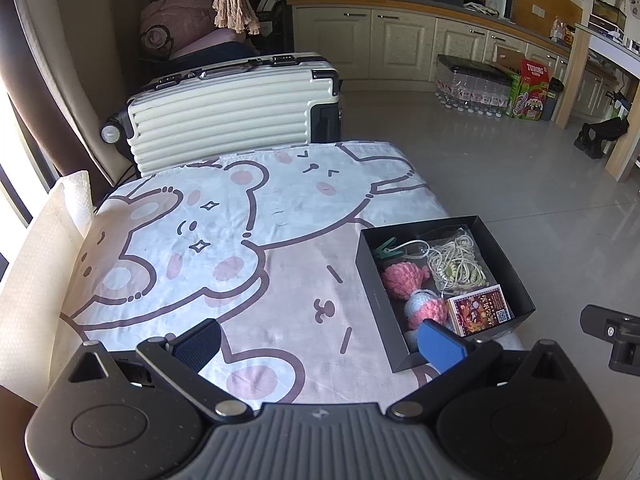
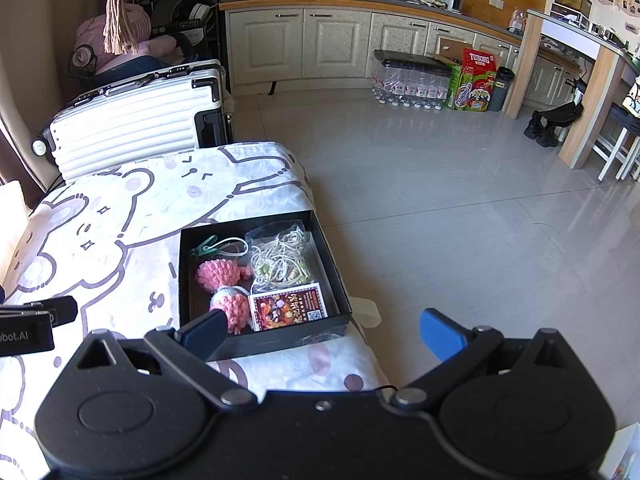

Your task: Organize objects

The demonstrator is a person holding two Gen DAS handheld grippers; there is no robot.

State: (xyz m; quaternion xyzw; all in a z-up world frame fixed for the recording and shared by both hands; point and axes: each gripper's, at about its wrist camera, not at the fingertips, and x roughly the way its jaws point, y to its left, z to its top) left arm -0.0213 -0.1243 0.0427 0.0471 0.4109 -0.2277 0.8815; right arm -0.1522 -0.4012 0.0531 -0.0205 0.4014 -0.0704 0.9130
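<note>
A black box [image 1: 516,268] [image 2: 334,264] sits on the right side of a table covered by a bear-print cloth [image 1: 208,240] [image 2: 100,220]. Inside lie a green clip [image 1: 386,249] [image 2: 206,245], a pink crochet ball [image 1: 402,278] [image 2: 218,274], a pink and blue crochet piece [image 1: 426,308] [image 2: 234,304], a bag of cord [image 1: 456,262] [image 2: 280,258] and a red card pack [image 1: 480,310] [image 2: 288,306]. My left gripper [image 1: 320,342] is open over the cloth, left of the box. My right gripper [image 2: 322,334] is open above the box's near right corner. Both hold nothing.
A white suitcase [image 1: 232,112] [image 2: 132,120] stands behind the table. A white padded sheet [image 1: 44,248] lies along the table's left edge. Grey tiled floor [image 2: 460,208] spreads to the right, with bottled water packs [image 2: 408,80] and cabinets at the far wall.
</note>
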